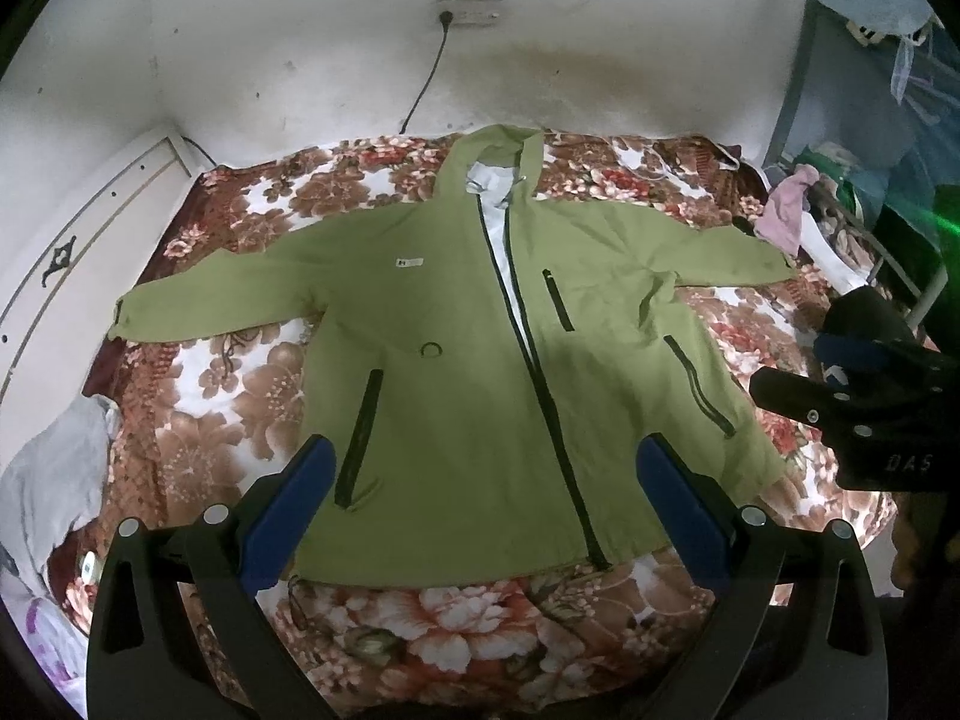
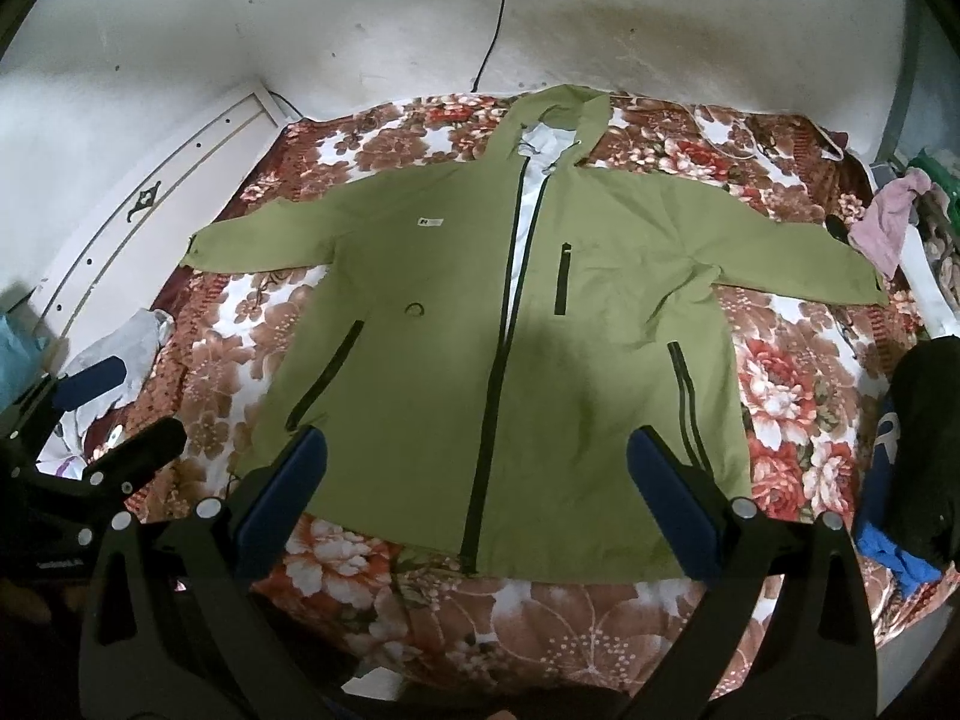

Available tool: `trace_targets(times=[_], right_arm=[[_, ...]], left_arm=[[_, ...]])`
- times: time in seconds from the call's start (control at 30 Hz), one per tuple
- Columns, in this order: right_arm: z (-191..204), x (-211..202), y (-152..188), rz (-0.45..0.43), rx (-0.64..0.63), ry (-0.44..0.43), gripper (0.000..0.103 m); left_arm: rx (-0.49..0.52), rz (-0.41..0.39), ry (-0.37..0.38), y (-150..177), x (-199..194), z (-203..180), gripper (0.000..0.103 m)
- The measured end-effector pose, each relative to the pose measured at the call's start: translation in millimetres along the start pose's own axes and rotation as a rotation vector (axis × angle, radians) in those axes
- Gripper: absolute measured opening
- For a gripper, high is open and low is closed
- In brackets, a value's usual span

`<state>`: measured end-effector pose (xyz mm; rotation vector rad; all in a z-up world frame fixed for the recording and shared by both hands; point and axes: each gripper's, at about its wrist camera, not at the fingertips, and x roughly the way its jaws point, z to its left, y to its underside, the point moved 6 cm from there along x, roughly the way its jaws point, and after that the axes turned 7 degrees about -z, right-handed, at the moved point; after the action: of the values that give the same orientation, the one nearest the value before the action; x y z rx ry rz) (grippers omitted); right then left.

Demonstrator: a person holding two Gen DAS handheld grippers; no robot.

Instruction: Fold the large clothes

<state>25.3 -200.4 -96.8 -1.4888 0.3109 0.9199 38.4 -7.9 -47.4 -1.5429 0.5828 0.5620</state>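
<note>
A large olive-green hooded jacket lies flat and face up on the flowered bedspread, both sleeves spread out sideways, the black front zipper partly undone over a white lining. My left gripper hovers open above the jacket's lower hem, blue pads wide apart with nothing between them. My right gripper is likewise open above the hem, a bit further right. In the left wrist view the right gripper shows at the right edge; in the right wrist view the left gripper shows at the left edge.
The bed stands against a white wall with a power strip and cable. A white headboard runs along the left. Grey cloth lies at the left, pink and mixed clothes at the right, dark and blue garments nearby.
</note>
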Motion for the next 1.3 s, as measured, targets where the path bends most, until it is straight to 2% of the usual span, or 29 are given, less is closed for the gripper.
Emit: trace_targets(times=[0.63, 0.97, 1.17, 1.3], right_arm=[[3, 4, -1, 0.016, -0.018, -0.006, 0.098], [2, 3, 0, 0.012, -0.016, 0.004, 0.098], [-5, 0, -19, 0.014, -0.037, -0.002, 0.098], [-13, 2, -47, 0.017, -0.055, -0.020, 0.098]], left_arm=[[-0.019, 0.008, 0.001, 1, 0, 8, 0.098], [-0.042, 0.026, -0.022, -1, 2, 15, 0.098], [-0.078, 0.060, -0.050, -1, 7, 16, 0.098], [-0.145, 0.053, -0.099, -21, 7, 28, 0.098]])
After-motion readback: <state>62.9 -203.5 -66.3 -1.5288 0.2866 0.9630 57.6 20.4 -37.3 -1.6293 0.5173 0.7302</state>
